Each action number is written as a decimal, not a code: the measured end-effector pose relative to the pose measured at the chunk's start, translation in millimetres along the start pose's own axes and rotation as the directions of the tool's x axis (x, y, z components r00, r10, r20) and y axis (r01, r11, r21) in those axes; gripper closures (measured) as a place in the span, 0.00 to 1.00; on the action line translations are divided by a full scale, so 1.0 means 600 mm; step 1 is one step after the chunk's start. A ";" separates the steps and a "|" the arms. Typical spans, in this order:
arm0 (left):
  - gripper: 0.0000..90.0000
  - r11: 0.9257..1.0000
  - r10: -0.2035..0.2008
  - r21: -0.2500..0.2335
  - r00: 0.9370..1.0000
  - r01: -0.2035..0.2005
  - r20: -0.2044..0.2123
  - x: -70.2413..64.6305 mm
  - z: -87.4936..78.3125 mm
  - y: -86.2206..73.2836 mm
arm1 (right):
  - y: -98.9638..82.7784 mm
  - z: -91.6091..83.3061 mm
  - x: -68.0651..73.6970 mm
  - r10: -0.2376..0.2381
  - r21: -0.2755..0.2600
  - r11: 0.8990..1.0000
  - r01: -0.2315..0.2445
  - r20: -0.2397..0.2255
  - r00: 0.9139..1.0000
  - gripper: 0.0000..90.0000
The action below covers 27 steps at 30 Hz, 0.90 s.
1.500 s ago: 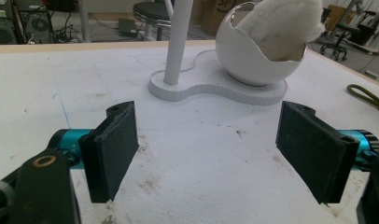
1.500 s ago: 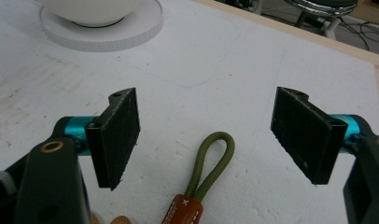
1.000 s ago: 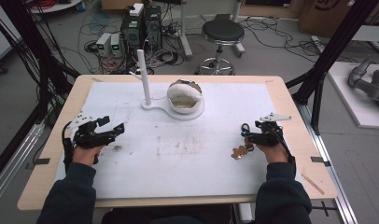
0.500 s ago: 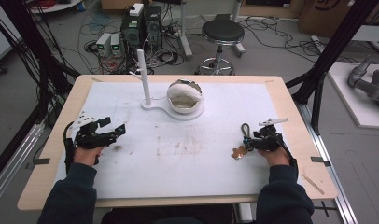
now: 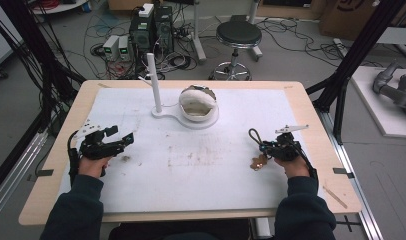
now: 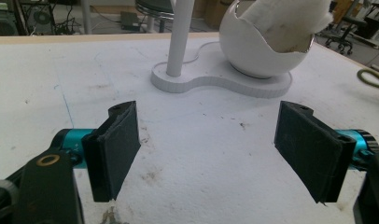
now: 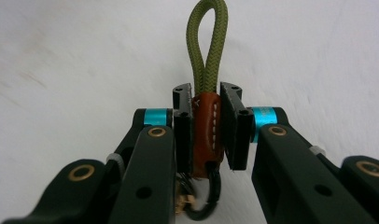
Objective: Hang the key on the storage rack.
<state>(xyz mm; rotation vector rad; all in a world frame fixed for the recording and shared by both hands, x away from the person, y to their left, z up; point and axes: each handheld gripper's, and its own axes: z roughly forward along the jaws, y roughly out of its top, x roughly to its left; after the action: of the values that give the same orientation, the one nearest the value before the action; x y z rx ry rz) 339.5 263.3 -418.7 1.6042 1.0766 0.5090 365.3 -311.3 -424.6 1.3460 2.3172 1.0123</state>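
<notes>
Right gripper [image 7: 206,135] just closing, jaws now clamped on the brown leather tab [image 7: 207,135] of a keychain, olive cord loop [image 7: 207,44] sticking out ahead, low over the right side of the white mat [image 5: 201,170]. Left gripper [image 6: 206,154] wide open, nothing between, facing the white stand [image 6: 225,77].

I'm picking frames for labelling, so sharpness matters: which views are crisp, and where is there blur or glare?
High view: evenly lit but soft, the keychain strap small. Left gripper view: sharp on the pads, egg-shaped holder clear, no glare. Right gripper view: right gripper and strap sharp, the white table behind smeared and bright.
</notes>
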 end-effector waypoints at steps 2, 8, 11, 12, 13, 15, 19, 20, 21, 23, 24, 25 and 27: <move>0.25 1.000 0.000 0.000 1.000 0.000 -0.002 0.000 0.000 0.000 | 0.006 -0.007 0.008 -0.006 -0.066 0.998 0.005 -0.025 1.000 0.86; 0.25 1.000 -0.006 0.000 1.000 0.006 -0.007 0.002 -0.002 -0.001 | 0.033 -0.018 0.041 -0.062 -0.236 0.971 0.039 -0.090 0.994 0.86; 0.25 1.000 -0.005 0.001 1.000 0.005 -0.010 0.003 -0.002 -0.001 | 0.058 -0.019 0.072 -0.113 -0.304 0.950 0.075 -0.108 0.988 0.87; 0.25 1.000 -0.006 0.001 1.000 0.006 -0.011 0.002 -0.002 -0.001 | 0.058 -0.019 0.072 -0.113 -0.304 0.950 0.075 -0.108 0.988 0.87; 0.25 1.000 -0.006 0.002 1.000 0.006 -0.009 0.002 -0.001 -0.002 | 0.069 -0.018 0.084 -0.136 -0.322 0.942 0.093 -0.114 0.984 0.87; 0.25 1.000 -0.006 0.002 1.000 0.006 -0.010 0.002 -0.001 -0.002 | 0.078 -0.015 0.093 -0.149 -0.333 0.938 0.100 -0.123 0.981 0.87; 0.25 1.000 -0.005 0.004 1.000 0.005 -0.010 0.003 -0.001 -0.002 | 0.092 -0.004 0.102 -0.152 -0.342 0.935 0.094 -0.146 0.977 0.87; 0.25 1.000 -0.006 0.004 1.000 0.006 -0.010 0.003 -0.001 -0.002 | 0.092 -0.004 0.102 -0.152 -0.342 0.935 0.094 -0.146 0.977 0.87; 0.25 1.000 -0.006 0.003 1.000 0.006 -0.011 0.003 -0.001 -0.002 | 0.097 -0.001 0.104 -0.156 -0.345 0.934 0.097 -0.148 0.977 0.87; 0.25 1.000 -0.005 0.004 1.000 0.005 -0.011 0.004 -0.001 -0.002 | 0.113 0.006 0.114 -0.164 -0.363 0.928 0.089 -0.180 0.970 0.87; 0.25 1.000 -0.005 0.004 1.000 0.005 -0.011 0.004 -0.001 -0.002 | 0.113 0.006 0.114 -0.164 -0.363 0.928 0.089 -0.180 0.970 0.87; 0.25 1.000 -0.007 0.002 1.000 0.007 -0.011 0.004 0.000 -0.003 | 0.129 0.009 0.125 -0.186 -0.380 0.919 0.103 -0.190 0.964 0.87; 0.25 1.000 -0.005 0.005 1.000 0.005 -0.013 0.004 0.001 -0.003 | 0.149 0.012 0.138 -0.207 -0.388 0.914 0.118 -0.197 0.958 0.87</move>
<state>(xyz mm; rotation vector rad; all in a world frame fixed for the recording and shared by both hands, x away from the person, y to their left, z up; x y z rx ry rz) 340.4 265.2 -420.7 1.6045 1.0919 0.5141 383.6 -209.8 -359.6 0.9089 2.1948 1.5307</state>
